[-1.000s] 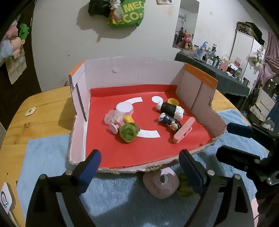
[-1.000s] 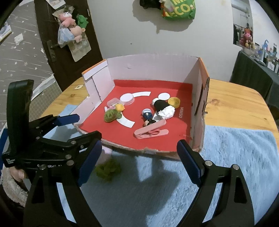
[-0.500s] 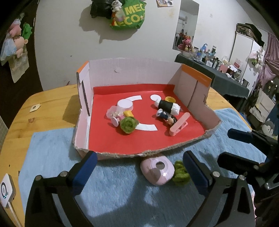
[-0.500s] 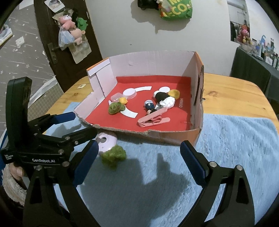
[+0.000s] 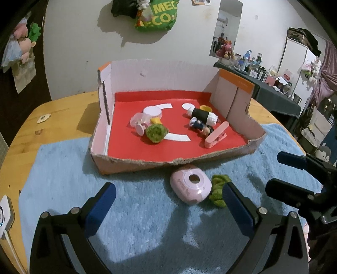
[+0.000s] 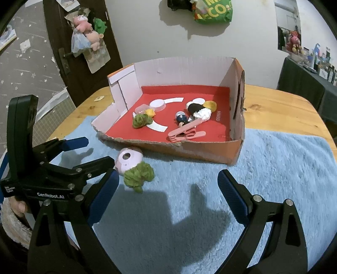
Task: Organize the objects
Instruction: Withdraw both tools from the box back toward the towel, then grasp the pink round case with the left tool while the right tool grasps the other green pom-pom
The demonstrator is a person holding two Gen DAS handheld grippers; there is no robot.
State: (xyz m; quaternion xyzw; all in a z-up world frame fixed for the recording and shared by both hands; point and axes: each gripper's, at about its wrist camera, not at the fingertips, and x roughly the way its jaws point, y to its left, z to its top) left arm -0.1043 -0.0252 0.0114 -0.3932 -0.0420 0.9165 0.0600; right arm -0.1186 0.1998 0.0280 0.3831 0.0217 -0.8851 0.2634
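Observation:
A cardboard box (image 5: 134, 166) (image 6: 208, 151) with a red floor stands on the blue mat. It holds a green yarn ball (image 5: 156, 133) (image 6: 141, 120), a pink clip (image 5: 215, 134) (image 6: 185, 133), a small doll (image 5: 200, 126), a black-and-white roll (image 5: 203, 116) and a white lid (image 5: 152, 112). In front of the box lie a pink round gadget (image 5: 190, 185) (image 6: 127, 161) and a green yarn tuft (image 5: 219, 189) (image 6: 138, 176). My left gripper (image 5: 168, 210) is open and empty, just short of them. My right gripper (image 6: 168, 198) is open and empty, to the right of the tuft.
A blue fluffy mat (image 5: 137, 221) (image 6: 273, 179) covers the near part of the wooden table (image 5: 63, 113). A white device (image 5: 5, 217) lies at the left edge. A green bag (image 5: 155, 16) hangs on the wall. A dark cluttered table (image 5: 273, 88) stands at the right.
Both grippers have drawn back from the box and risen, so the pink gadget and green tuft now show fully in front of it. Nothing was grasped.

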